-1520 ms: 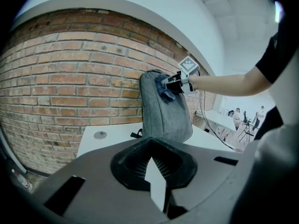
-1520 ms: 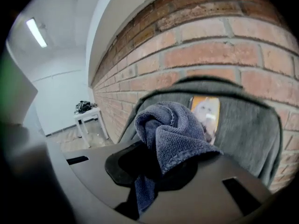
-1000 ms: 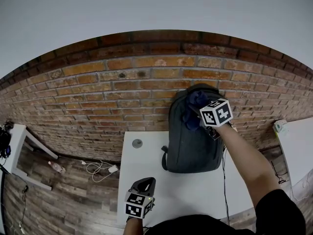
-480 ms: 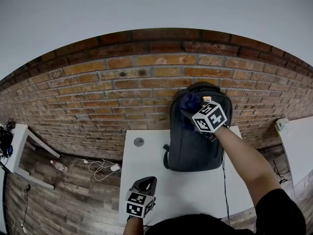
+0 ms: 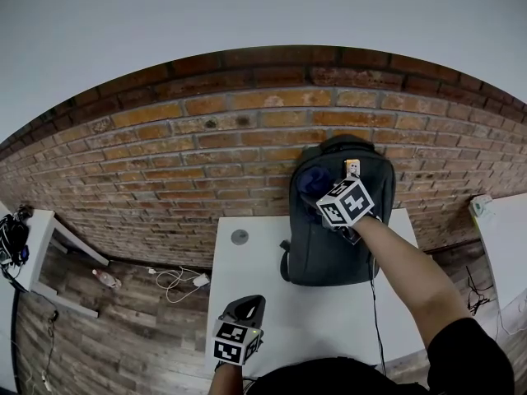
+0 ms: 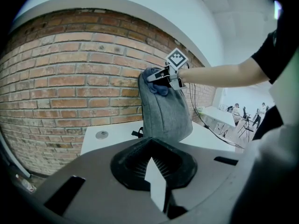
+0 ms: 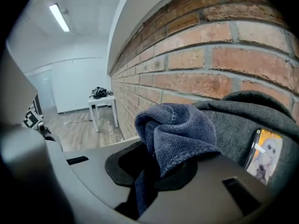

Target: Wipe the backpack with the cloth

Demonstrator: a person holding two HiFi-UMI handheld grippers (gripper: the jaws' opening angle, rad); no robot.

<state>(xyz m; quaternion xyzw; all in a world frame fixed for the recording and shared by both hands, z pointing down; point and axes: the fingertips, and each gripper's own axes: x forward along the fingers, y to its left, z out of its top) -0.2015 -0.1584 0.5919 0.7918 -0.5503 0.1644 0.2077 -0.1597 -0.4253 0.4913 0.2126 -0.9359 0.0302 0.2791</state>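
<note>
A dark grey backpack (image 5: 329,245) stands upright on the white table (image 5: 247,303), leaning against the brick wall. A small picture tag (image 5: 352,168) hangs near its top. My right gripper (image 5: 317,192) is shut on a dark blue cloth (image 5: 311,181) and presses it on the backpack's upper left front. In the right gripper view the bunched cloth (image 7: 180,134) bulges out of the jaws against the grey fabric (image 7: 233,125). My left gripper (image 5: 245,309) hovers low at the table's near edge, jaws together and holding nothing; from it I see the backpack (image 6: 163,111) ahead.
A small round grey disc (image 5: 240,237) is set in the table's far left corner. Another white table (image 5: 502,245) stands to the right. Cables (image 5: 177,280) lie on the wooden floor at left, near a white side table (image 5: 33,245). A black cable (image 5: 377,303) runs beside the backpack.
My right gripper has slid the cloth leftward and down across the top of the backpack, uncovering the picture tag. The left gripper has stayed in place.
</note>
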